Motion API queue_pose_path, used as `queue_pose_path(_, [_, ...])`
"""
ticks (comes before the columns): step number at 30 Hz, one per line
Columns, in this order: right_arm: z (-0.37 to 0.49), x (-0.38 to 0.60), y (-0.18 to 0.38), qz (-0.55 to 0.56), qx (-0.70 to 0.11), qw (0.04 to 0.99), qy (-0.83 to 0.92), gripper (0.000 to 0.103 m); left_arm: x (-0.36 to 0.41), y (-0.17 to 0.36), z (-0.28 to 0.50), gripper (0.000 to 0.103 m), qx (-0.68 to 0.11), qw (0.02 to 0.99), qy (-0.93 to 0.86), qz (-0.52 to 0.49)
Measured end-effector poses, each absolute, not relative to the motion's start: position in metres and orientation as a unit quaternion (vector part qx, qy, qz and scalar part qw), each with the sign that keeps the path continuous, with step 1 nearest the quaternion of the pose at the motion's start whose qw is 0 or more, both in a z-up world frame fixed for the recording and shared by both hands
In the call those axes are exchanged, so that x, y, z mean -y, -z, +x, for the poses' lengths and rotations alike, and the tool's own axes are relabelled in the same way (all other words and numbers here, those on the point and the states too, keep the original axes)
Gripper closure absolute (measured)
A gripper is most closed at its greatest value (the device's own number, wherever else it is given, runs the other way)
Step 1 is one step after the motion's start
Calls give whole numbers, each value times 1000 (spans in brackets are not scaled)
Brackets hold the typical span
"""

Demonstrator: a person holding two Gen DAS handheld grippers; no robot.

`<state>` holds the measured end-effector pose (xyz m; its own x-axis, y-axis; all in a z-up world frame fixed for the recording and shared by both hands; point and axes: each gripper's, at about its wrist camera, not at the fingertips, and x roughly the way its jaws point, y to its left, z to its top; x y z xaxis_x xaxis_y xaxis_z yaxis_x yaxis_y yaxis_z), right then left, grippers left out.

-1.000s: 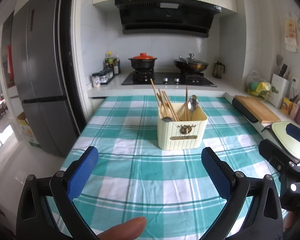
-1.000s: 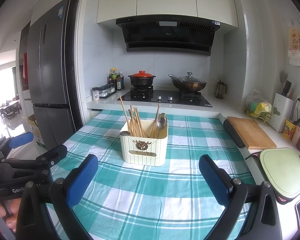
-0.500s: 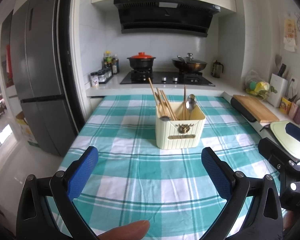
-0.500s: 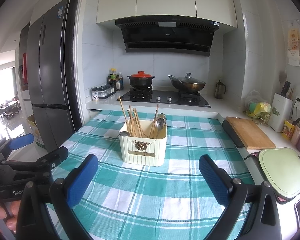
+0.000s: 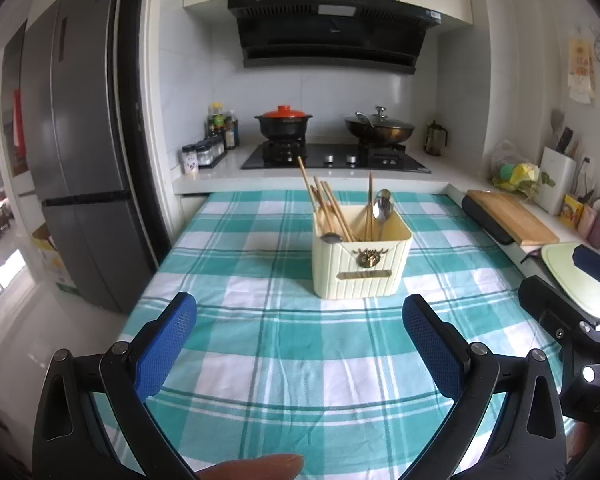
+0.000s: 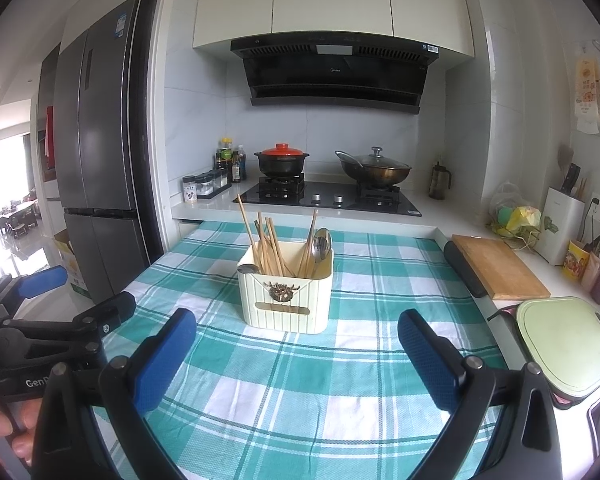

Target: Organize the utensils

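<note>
A cream ribbed utensil holder (image 5: 362, 266) (image 6: 286, 298) stands on the green-and-white checked tablecloth (image 5: 284, 360) (image 6: 300, 384). Several wooden chopsticks (image 5: 326, 210) (image 6: 262, 246) and metal spoons (image 5: 382, 206) (image 6: 322, 244) stick up from it. My left gripper (image 5: 300, 346) is open over the near cloth, well short of the holder, with nothing between its blue pads. My right gripper (image 6: 296, 350) is also open and empty, just in front of the holder. Each gripper shows at the edge of the other's view.
Behind the table runs a counter with a gas hob (image 6: 328, 198), a red-lidded pot (image 6: 280, 160) and a lidded wok (image 6: 374, 168). A wooden cutting board (image 6: 496, 266) and a pale green lid (image 6: 564, 344) lie at the right. A grey fridge (image 5: 76, 160) stands left.
Both grippers have drawn back and lifted slightly, so the holder looks a bit farther away. Both stay open and empty.
</note>
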<state>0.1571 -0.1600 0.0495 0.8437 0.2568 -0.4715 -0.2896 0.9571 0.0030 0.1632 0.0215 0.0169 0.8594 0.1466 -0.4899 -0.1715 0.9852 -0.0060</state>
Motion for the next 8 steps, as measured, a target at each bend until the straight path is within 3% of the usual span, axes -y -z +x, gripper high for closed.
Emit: queue_pose_path(8, [159, 162, -48, -33, -245, 959, -140, 0, -25, -13, 162, 1, -250, 965, -66, -41])
